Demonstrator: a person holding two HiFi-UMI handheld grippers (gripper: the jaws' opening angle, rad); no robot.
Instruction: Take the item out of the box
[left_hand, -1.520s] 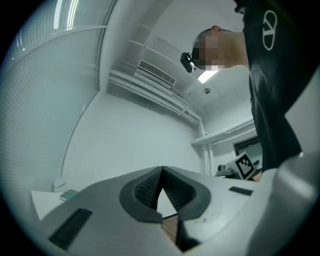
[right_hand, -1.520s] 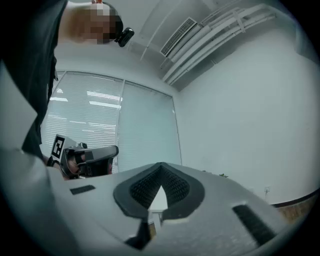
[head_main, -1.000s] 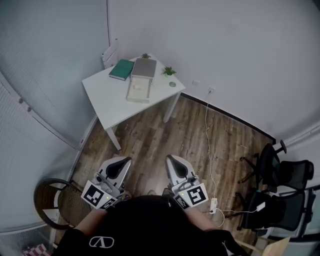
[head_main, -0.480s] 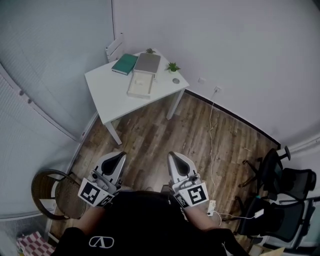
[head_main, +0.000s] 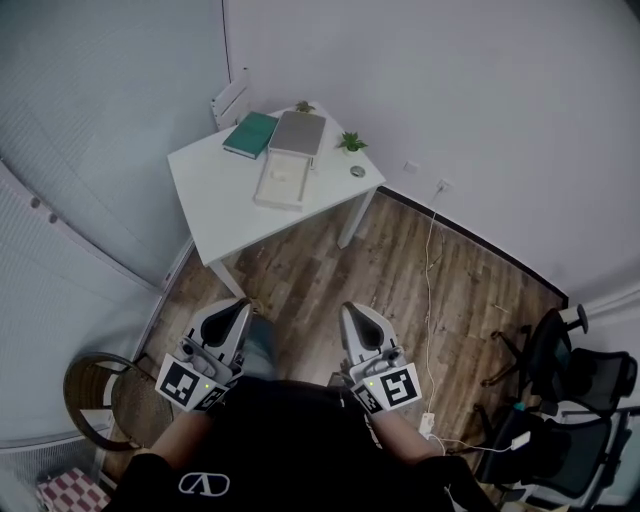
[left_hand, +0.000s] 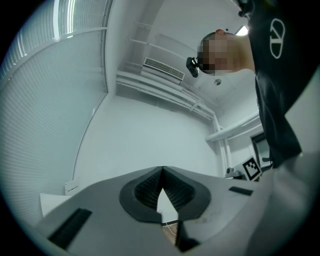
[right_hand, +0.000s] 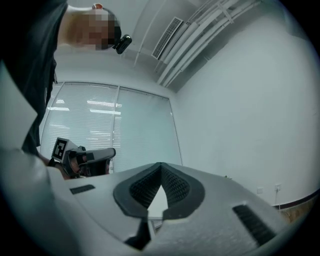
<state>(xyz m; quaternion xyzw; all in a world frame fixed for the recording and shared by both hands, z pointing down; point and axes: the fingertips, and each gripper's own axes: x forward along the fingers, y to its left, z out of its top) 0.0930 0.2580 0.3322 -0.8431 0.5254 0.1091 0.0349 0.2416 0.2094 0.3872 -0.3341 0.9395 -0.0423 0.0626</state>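
Note:
A shallow cream box (head_main: 282, 180) lies open on the white table (head_main: 215, 195) across the room; what is inside it is too small to make out. A grey flat lid or laptop (head_main: 298, 132) lies just behind it. My left gripper (head_main: 240, 304) and right gripper (head_main: 350, 311) are held low in front of my body, far from the table, pointing toward it. In the left gripper view the left gripper (left_hand: 162, 169) has its tips together with nothing between them. The right gripper (right_hand: 161, 165) in its own view is the same, shut and empty.
A teal book (head_main: 250, 134), two small plants (head_main: 351, 142) and a small round object (head_main: 358, 171) share the table. A round wicker chair (head_main: 85, 385) stands at lower left, black office chairs (head_main: 575, 370) at lower right. A white cable (head_main: 432, 260) runs to a power strip (head_main: 428, 424).
The head view has shifted: the table sits slightly further right and the office chairs have slid toward the lower right corner. Both grippers stay shut and low, a little lower in the picture.

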